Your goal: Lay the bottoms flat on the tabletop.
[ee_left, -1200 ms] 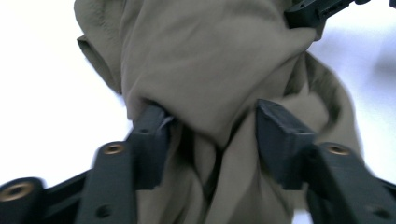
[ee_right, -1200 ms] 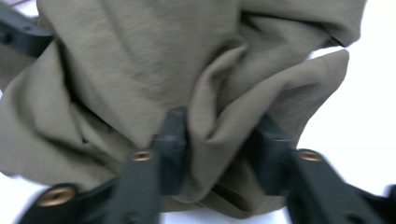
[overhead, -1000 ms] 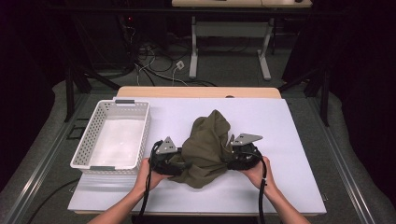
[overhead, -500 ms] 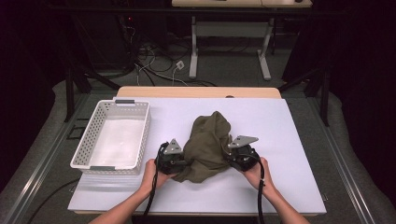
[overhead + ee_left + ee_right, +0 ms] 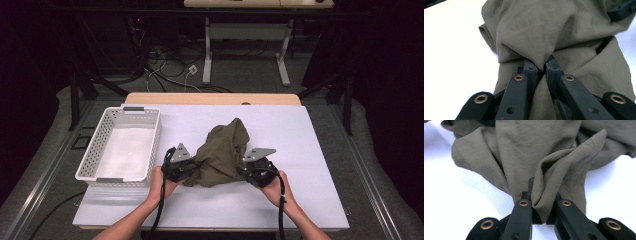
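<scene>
An olive-green cloth (image 5: 222, 150) lies bunched in a heap on the white table (image 5: 310, 150), near its front middle. My left gripper (image 5: 191, 170) is at the cloth's left edge and my right gripper (image 5: 244, 171) at its right edge, each held in a person's hand. In the left gripper view the jaws have just been closing, and the left gripper (image 5: 541, 65) pinches a fold of the cloth (image 5: 544, 27). In the right gripper view the right gripper (image 5: 541, 196), also just closed, clamps a folded hem of the cloth (image 5: 529, 147).
A white perforated basket (image 5: 114, 178) stands on the left part of the table, its inside bare. Bare table surface lies to the right of the cloth and behind it. Beyond the table's far edge are desk legs and cables on the floor.
Both grippers have closed in on the cloth's sides, and its lower edge is now drawn narrower between them. The hands have hardly shifted.
</scene>
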The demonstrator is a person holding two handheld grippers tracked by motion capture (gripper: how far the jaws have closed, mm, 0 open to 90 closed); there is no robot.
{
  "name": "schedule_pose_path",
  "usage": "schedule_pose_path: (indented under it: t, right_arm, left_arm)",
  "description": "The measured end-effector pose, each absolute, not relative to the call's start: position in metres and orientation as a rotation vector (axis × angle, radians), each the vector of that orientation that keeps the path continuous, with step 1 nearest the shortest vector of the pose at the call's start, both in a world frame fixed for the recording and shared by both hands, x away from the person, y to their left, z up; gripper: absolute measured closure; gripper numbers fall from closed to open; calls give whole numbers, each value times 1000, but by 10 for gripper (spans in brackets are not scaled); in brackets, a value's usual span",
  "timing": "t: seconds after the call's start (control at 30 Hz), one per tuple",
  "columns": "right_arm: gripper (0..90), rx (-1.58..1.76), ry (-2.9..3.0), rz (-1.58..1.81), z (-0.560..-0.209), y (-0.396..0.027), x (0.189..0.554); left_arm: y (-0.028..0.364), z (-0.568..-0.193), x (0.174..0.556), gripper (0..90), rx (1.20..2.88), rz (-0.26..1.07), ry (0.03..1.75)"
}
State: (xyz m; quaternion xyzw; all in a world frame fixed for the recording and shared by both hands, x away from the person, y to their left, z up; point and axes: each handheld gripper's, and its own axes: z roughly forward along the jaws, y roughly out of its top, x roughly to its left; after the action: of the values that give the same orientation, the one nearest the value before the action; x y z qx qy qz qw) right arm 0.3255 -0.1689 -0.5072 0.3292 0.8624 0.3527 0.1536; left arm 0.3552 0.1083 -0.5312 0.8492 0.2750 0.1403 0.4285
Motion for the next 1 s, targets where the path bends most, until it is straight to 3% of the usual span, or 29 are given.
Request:
schedule_pose_path:
  t: [0.13, 0.23, 0.33, 0.43, 0.53, 0.63, 0.83, 1.0]
  right_arm:
    - [808, 950, 2479, 995, -513, -166, 329]
    - [741, 964, 2464, 1005, -513, -169, 332]
    - [633, 967, 2444, 1012, -510, -173, 332]
    - [505, 978, 2427, 1023, -506, -177, 332]
    - [431, 986, 2410, 1036, -503, -181, 333]
    - [476, 974, 2428, 1030, -504, -182, 333]
    - [786, 957, 2457, 1004, -511, -177, 332]
    - [853, 968, 2468, 1029, -515, -172, 332]
  left_arm:
    - [108, -531, 354, 708, 2136, 362, 688]
    - [107, -528, 351, 523, 2142, 356, 681]
    - [107, -525, 346, 404, 2150, 353, 658]
    - [107, -521, 340, 350, 2143, 354, 640]
    - [105, -518, 335, 320, 2150, 360, 617]
    - [103, -517, 330, 277, 2154, 358, 604]
    - [97, -513, 319, 231, 2157, 379, 550]
    - [86, -516, 311, 236, 2215, 333, 471]
